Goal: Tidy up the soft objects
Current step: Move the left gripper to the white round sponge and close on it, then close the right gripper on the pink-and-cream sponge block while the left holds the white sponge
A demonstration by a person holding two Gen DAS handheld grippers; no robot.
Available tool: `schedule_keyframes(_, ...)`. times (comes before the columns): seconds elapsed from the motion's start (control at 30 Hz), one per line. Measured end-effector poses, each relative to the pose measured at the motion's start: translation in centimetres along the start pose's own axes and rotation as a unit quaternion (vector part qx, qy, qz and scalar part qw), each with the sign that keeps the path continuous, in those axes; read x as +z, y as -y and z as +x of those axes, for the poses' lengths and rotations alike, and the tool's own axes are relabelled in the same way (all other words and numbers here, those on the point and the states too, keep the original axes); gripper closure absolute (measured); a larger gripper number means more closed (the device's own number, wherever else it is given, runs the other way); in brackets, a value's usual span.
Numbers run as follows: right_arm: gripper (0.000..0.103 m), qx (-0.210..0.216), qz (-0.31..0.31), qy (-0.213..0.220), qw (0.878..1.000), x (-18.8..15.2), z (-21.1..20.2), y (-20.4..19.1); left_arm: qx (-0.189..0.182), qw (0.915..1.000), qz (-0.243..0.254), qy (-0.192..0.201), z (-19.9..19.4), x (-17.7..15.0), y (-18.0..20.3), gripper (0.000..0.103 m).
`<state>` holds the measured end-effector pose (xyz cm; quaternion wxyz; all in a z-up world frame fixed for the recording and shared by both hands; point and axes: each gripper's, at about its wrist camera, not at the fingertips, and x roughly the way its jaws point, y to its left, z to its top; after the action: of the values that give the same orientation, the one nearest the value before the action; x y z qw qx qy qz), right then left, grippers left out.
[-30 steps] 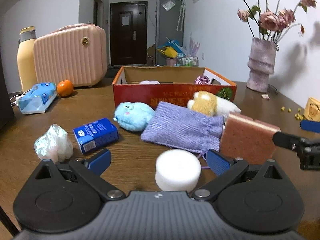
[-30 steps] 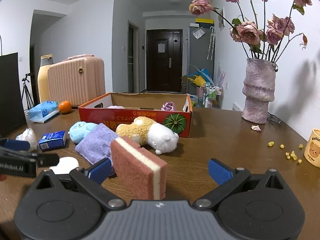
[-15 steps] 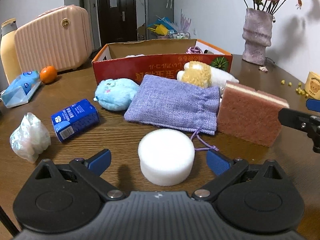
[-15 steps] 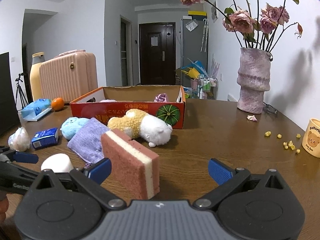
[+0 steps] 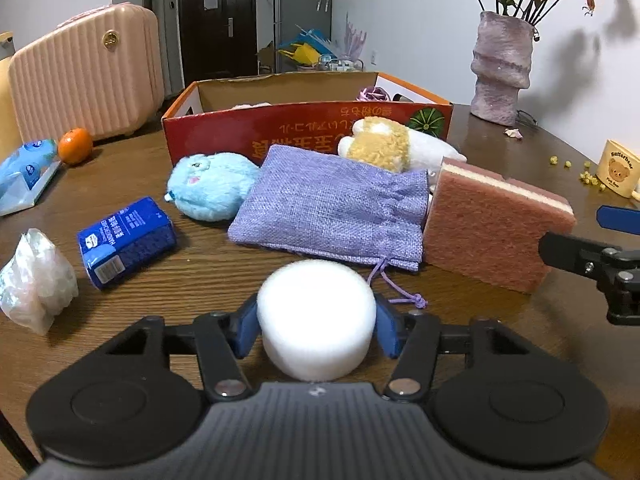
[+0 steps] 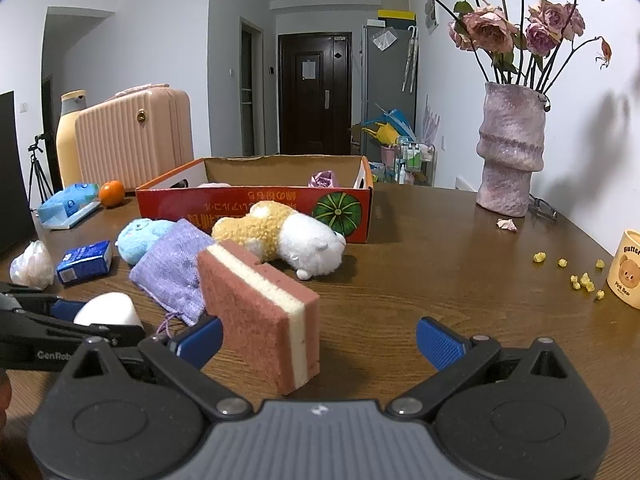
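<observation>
The left gripper [image 5: 316, 330] has just been closing, its blue fingers [image 5: 244, 330] now clamped on a white foam cylinder [image 5: 316, 316] on the wooden surface [image 5: 200, 272]; the right gripper [image 6: 320, 340] holds its fingers apart around an upright pink sponge [image 6: 260, 312]; behind lies a purple pouch [image 5: 332, 208].

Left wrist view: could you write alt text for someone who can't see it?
The left gripper has its blue fingers closed on a white foam cylinder on a wooden table. Beyond lie a purple drawstring pouch, a blue plush, a pink sponge and a red cardboard box.
</observation>
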<state>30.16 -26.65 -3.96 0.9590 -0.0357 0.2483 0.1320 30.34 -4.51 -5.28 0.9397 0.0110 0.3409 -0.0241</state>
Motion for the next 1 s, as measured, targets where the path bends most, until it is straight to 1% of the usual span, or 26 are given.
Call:
schedule_keyframes(0.13, 0.000, 0.001, -0.002, -0.002, 1.000, -0.1, 0.1, -0.1, -0.009, 1.0000, -0.001, 0.004, -0.1, -0.1, 0.0, 0.046)
schedule_keyframes(0.43, 0.000, 0.008, -0.003, -0.003, 1.000, -0.1, 0.4, -0.3, -0.006, 0.9997, -0.001, 0.024, -1.1, 0.0, -0.1, 0.046)
schedule_keyframes(0.57, 0.000, 0.020, -0.009, -0.001, 1.000, -0.1, 0.7, -0.8, -0.002, 0.9992, -0.004, 0.041, -1.8, 0.2, -0.4, 0.046)
schedule_keyframes(0.8, 0.000, 0.050, -0.010, 0.002, 0.999, 0.3, 1.9, -1.8, 0.000, 0.9985, -0.005, 0.054, -2.6, 0.3, -1.1, 0.046)
schedule_keyframes(1.0, 0.000, 0.051, -0.011, -0.002, 0.999, 0.9, 3.4, -2.5, 0.007, 0.9978, -0.014, 0.065, -3.1, 0.4, -2.3, 0.046)
